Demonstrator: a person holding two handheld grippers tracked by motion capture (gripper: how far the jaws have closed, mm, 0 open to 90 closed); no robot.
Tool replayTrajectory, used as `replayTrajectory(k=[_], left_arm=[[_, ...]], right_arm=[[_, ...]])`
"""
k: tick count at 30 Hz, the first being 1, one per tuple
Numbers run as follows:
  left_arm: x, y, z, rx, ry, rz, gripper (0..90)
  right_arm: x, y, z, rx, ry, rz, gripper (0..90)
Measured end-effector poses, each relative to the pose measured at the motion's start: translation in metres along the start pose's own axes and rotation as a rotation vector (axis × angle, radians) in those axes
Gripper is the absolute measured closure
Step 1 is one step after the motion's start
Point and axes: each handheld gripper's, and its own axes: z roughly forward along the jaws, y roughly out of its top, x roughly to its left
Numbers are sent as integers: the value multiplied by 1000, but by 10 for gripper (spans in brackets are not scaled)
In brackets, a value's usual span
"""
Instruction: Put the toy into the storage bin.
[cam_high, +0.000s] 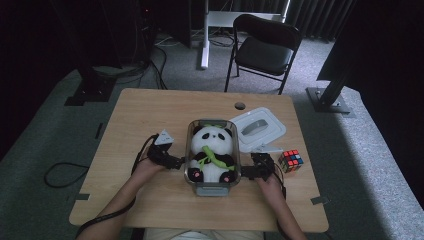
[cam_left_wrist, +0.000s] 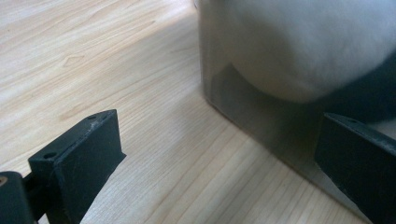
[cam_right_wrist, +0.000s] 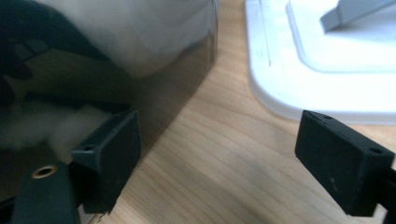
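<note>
A clear plastic container (cam_high: 212, 190) stands mid-table with a black-and-white panda plush (cam_high: 212, 150) sitting in it, a green stalk on its chest. My left gripper (cam_high: 180, 164) is at the container's left wall, and my right gripper (cam_high: 245, 173) is at its right wall. In the left gripper view the left gripper (cam_left_wrist: 219, 133) is open, with the container wall (cam_left_wrist: 261, 126) and white fur (cam_left_wrist: 303, 46) close ahead on the right. In the right gripper view the right gripper (cam_right_wrist: 219, 135) is open, its left jaw against the container (cam_right_wrist: 168, 79). Nothing is held.
A white lid (cam_high: 257, 129) with a grey handle lies right of the container, close to the right gripper's outer jaw (cam_right_wrist: 327, 74). A colour cube (cam_high: 291, 161) sits near the table's (cam_high: 150, 110) right edge. A black chair (cam_high: 265, 47) stands beyond the table.
</note>
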Motion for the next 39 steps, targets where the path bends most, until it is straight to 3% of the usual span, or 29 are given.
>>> replayTrajectory(k=[3,6,9,13,15,17,21,26,29,37,39], left_arm=[[3,1,-1,-1,27,14,21],[6,2,0,-8,44,2,21],[9,1,1,-10,58,-5,21],[14,1,8,5,70,-1,21],[17,2,10,2,69,-12,21],[18,2,10,-1,69,-19,21],[18,3,11,-7,64,-17,21],[18,3,11,-19,62,-22,21],[16,3,10,-19,59,-16,21],[14,3,5,-22,67,-5,21],[13,2,4,-22,68,-5,21]], right_arm=[[-1,5,-11,-38,19,12,135],[-8,10,-26,-84,28,46,122],[-15,12,-41,-111,25,23,110],[-25,11,-57,-126,-74,9,110],[-28,11,-59,-126,-90,11,111],[-39,9,-68,-134,-146,26,110],[-55,3,-79,-145,-186,66,111],[-75,-8,-88,-133,-280,105,111],[-84,-16,-92,-127,-309,135,111],[-96,-37,-90,-77,-353,155,111],[-97,-42,-88,-65,-344,162,112]])
